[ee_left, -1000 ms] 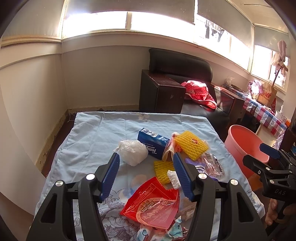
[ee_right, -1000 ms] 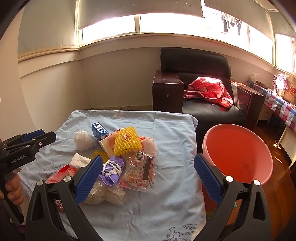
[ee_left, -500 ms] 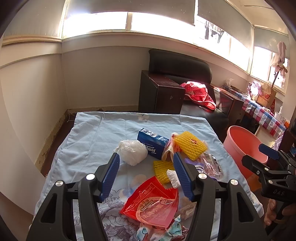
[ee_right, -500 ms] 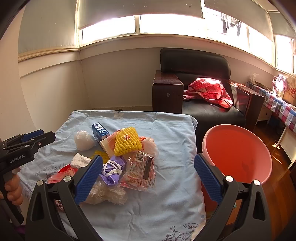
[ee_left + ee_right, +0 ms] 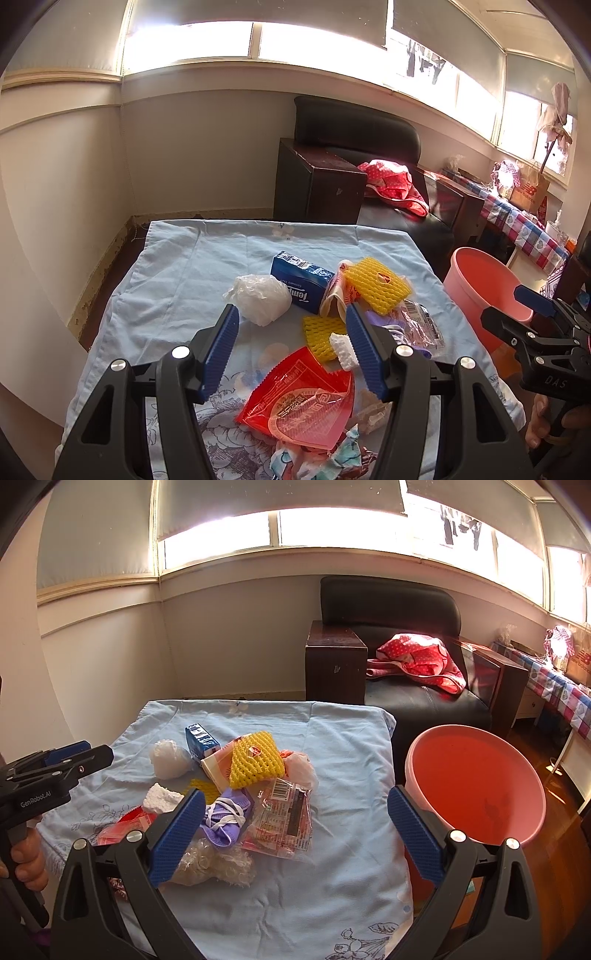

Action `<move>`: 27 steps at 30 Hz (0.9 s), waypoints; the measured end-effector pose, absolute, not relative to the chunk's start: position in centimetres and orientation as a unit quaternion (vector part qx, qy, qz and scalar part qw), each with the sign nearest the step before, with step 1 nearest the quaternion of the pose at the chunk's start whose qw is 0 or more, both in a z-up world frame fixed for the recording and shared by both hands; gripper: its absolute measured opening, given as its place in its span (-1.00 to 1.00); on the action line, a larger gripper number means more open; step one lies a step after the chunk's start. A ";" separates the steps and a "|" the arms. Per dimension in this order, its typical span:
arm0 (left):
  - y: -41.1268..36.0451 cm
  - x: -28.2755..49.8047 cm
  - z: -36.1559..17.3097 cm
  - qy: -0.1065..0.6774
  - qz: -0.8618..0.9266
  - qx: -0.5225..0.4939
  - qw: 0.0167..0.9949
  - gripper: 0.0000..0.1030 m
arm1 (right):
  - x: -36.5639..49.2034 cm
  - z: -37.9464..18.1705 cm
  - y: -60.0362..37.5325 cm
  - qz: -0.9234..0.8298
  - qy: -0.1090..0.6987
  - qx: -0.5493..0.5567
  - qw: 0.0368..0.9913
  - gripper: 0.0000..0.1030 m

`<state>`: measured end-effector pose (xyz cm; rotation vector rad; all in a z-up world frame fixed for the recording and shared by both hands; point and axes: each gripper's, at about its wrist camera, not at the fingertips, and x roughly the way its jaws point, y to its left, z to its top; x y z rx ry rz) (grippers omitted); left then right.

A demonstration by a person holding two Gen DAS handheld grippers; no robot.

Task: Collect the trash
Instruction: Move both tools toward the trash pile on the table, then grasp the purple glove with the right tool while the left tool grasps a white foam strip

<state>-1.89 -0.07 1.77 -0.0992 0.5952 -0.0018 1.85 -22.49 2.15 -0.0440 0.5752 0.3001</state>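
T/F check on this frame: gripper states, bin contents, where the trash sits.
1. Both grippers are open and hold nothing. True: left gripper and right gripper stand spread.
2. The pink basin already holds wrappers. False: no trash shows in it.
3. The larger yellow foam net lies on the pile. True.
4. The blue tissue pack is on the floor. False: it lies on the blue cloth.
5. The red wrapper is clamped. False: it lies free.

- My left gripper (image 5: 291, 349): black frame, ribbed blue pads (image 5: 221, 350), silver screws.
- My right gripper (image 5: 295, 834): the same build.
- Bare-skinned hand (image 5: 27, 864) on the "GenRobot.AI" handle.
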 end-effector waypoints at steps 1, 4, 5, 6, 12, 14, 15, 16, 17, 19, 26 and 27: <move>-0.1 -1.9 1.7 0.294 -0.001 -0.049 0.955 0.16 | 1.8 2.1 -22.6 0.147 0.283 -0.021 0.948 0.93; -0.1 -1.8 1.6 0.295 -0.003 -0.049 0.954 0.16 | 1.9 1.9 -22.6 0.149 0.285 -0.019 0.947 0.93; -0.1 -1.7 1.6 0.296 -0.003 -0.050 0.954 0.16 | 1.9 1.8 -22.6 0.149 0.285 -0.018 0.947 0.93; -0.1 -1.7 1.5 0.297 -0.004 -0.050 0.954 0.16 | 1.9 1.7 -22.6 0.151 0.286 -0.018 0.946 0.93; 0.0 -1.2 0.9 0.312 -0.016 -0.054 0.948 0.16 | 1.9 1.4 -22.5 0.155 0.285 -0.020 0.946 0.93; -0.2 -1.0 0.7 0.316 -0.020 -0.053 0.947 0.16 | 1.8 1.2 -22.5 0.158 0.285 -0.020 0.945 0.93; -0.3 -0.9 0.5 0.320 -0.023 -0.052 0.946 0.16 | 1.8 1.1 -22.5 0.159 0.286 -0.021 0.945 0.93; -0.4 -0.8 0.3 0.323 -0.026 -0.052 0.945 0.16 | 1.8 1.0 -22.5 0.161 0.287 -0.020 0.944 0.93; -0.5 -0.7 0.2 0.325 -0.029 -0.052 0.944 0.16 | 1.8 0.9 -22.5 0.163 0.288 -0.020 0.943 0.93; -0.7 -0.5 0.0 0.329 -0.037 -0.050 0.942 0.15 | 1.9 0.7 -22.5 0.167 0.292 -0.018 0.942 0.82; -2.2 0.7 -1.4 0.356 -0.064 -0.035 0.932 -0.11 | 2.3 -0.2 -22.8 0.179 0.306 -0.008 0.935 0.72; -2.4 1.0 -1.6 0.361 -0.066 -0.035 0.930 -0.11 | 2.4 -0.3 -22.8 0.182 0.308 -0.007 0.934 0.71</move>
